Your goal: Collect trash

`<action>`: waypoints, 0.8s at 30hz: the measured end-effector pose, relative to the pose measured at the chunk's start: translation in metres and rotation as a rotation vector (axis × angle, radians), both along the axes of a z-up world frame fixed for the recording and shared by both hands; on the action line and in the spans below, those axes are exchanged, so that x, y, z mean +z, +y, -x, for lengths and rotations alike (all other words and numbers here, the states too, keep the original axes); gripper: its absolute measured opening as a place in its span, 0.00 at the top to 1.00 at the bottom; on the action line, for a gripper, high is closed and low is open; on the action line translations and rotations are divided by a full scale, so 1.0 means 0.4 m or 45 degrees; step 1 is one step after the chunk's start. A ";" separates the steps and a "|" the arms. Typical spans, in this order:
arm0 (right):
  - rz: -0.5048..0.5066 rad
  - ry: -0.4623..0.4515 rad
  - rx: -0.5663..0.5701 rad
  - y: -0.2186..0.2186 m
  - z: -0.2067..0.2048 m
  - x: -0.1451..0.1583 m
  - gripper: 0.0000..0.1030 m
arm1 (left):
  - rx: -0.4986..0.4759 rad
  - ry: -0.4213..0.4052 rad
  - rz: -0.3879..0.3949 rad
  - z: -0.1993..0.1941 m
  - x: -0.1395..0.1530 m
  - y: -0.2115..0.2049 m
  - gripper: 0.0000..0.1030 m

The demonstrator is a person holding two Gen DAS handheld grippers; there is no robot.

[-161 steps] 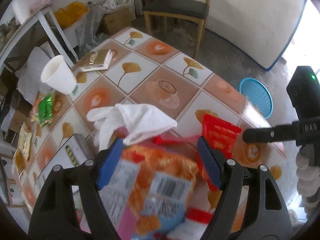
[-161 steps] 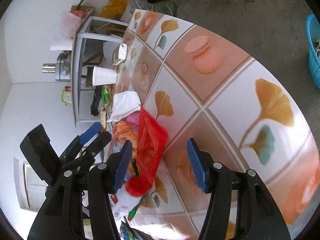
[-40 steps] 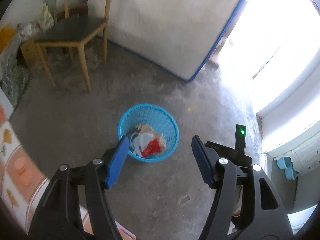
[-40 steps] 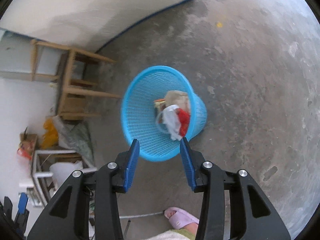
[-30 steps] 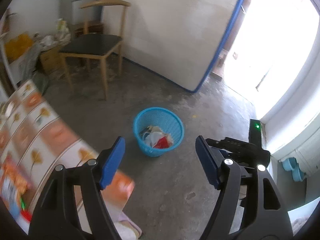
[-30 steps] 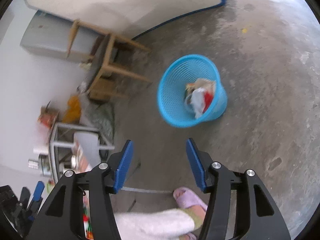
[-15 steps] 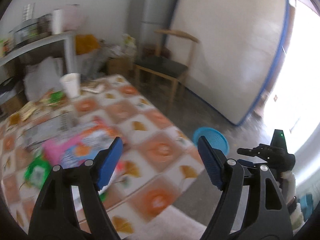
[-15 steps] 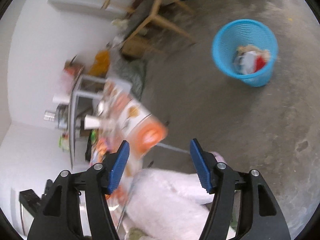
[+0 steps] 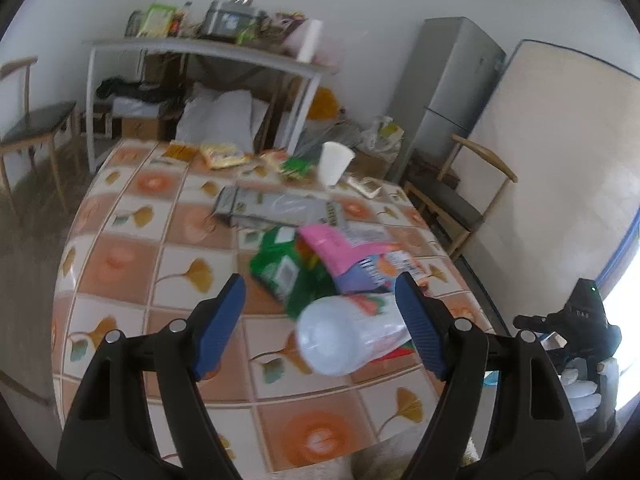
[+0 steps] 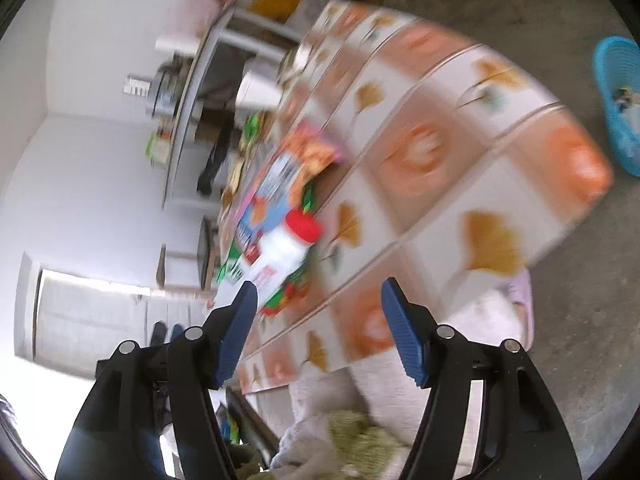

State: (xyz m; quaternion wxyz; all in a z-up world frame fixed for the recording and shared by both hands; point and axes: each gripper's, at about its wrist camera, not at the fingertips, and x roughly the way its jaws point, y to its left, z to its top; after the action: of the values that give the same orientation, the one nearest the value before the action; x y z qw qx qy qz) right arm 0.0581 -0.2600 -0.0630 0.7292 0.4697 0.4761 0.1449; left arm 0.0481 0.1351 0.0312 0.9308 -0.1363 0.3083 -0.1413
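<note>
Trash heaped on a tiled table, both tongs empty and facing it.

Wrappers make up the heap — a green packet (image 9: 280, 270) under a pink-and-blue snack bag (image 9: 352, 258), with a white plastic bottle (image 9: 344, 342) lying on its side at the near edge, its red cap (image 10: 304, 226) pointing away from the person. They sit loosely overlapped near the middle of the table (image 9: 120, 264), likely pushed together so they can be lifted in handfuls. Left gripper (image 9: 320, 320) hangs above the bottle, jaws spread wide, holding nothing. Right gripper (image 10: 316, 324) has just been opening its jaws, nothing between them. Blue basket (image 10: 618, 100) stands on the floor past the table's far corner, already holding some rubbish. Farther back stand a white paper cup (image 9: 335, 164), a flattened grey bag (image 9: 276, 206) and more wrappers.
</note>
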 end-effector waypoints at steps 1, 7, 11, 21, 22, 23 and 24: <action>0.001 0.007 0.024 0.022 -0.013 -0.001 0.39 | 0.001 0.008 0.012 -0.005 -0.009 0.013 0.29; 0.017 0.086 0.107 0.129 -0.098 -0.014 0.39 | 0.004 0.008 0.005 -0.022 -0.039 0.056 0.30; 0.029 0.130 0.095 0.140 -0.130 -0.017 0.39 | 0.004 0.031 0.006 -0.053 -0.066 0.073 0.30; 0.063 0.291 -0.028 0.107 -0.200 -0.053 0.39 | 0.046 0.101 0.060 -0.106 -0.101 0.120 0.30; 0.067 0.298 -0.047 0.098 -0.203 -0.050 0.39 | 0.047 0.100 0.061 -0.107 -0.099 0.121 0.30; 0.066 0.300 -0.065 0.090 -0.207 -0.046 0.39 | 0.048 0.099 0.061 -0.108 -0.098 0.122 0.30; 0.063 0.298 -0.077 0.087 -0.211 -0.043 0.39 | 0.046 0.098 0.062 -0.110 -0.098 0.123 0.30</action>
State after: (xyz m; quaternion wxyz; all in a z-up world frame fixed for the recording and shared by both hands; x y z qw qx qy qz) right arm 0.1424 -0.2253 -0.0802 0.6839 0.4795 0.5471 0.0553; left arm 0.0919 0.1844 -0.0081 0.9170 -0.1699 0.3378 -0.1268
